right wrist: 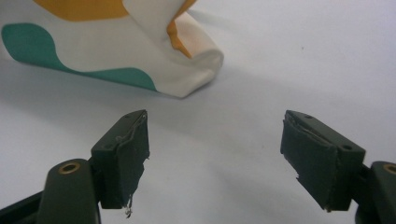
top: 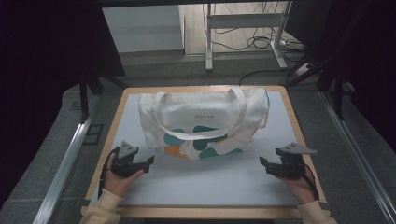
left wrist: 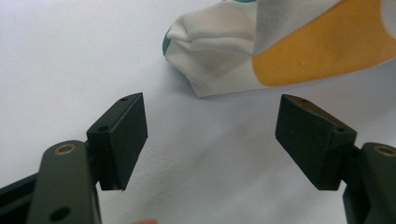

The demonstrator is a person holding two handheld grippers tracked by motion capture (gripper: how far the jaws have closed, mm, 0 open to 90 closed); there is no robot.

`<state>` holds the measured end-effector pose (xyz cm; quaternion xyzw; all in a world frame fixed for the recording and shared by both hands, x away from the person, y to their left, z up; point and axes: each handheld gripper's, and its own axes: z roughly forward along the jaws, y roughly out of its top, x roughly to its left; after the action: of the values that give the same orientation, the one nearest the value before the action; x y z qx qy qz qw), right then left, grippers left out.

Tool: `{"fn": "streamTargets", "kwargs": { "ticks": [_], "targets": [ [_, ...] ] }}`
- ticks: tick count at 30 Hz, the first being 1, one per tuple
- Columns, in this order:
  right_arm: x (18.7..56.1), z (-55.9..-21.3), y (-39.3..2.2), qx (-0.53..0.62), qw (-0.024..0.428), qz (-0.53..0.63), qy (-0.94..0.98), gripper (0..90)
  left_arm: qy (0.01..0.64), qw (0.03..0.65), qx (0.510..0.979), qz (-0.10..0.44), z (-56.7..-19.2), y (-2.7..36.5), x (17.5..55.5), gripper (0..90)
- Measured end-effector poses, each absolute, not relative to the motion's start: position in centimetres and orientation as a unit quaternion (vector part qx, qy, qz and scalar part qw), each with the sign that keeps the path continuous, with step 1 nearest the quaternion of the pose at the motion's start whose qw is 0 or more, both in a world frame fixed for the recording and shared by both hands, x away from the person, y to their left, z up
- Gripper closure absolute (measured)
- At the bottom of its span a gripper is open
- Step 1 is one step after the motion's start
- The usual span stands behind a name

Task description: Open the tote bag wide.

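Nearest the person, the left hand (top: 117, 183) and right hand (top: 301, 184) each hold a gripper low over the white table (top: 205, 186). The left gripper (top: 148, 164) has its jaws spread wide with nothing between them, pointing toward the bag's near left corner. The right gripper (top: 262, 164) is likewise wide and empty, aimed at the near right corner. Just beyond both, clear of the jaws, lies the bag (top: 205, 121): cream cloth with teal and orange patches, lying flat across the middle of the table, its straps (top: 201, 136) draped over the front. Farther off, a desk frame (top: 243, 28) stands on the floor
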<state>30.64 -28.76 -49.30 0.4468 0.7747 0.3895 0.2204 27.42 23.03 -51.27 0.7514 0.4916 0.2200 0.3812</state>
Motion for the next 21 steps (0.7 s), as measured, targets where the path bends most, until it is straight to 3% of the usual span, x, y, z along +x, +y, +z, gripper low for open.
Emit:
{"fn": "streamTargets", "kwargs": {
  "ticks": [12, 21],
  "targets": [
    [30.6, -49.3, -28.6, 0.445, 0.224, 0.389, 0.775, 25.1, 0.494, 0.387, 0.749, 0.211, -51.1, 23.2, 27.5, 25.0],
    [30.9, -47.1, -28.7, 0.442, 0.228, 0.418, 0.76, 28.5, 0.471, 0.419, 0.745, 0.217, -48.4, 23.0, 26.5, 24.9]
  ]
}}
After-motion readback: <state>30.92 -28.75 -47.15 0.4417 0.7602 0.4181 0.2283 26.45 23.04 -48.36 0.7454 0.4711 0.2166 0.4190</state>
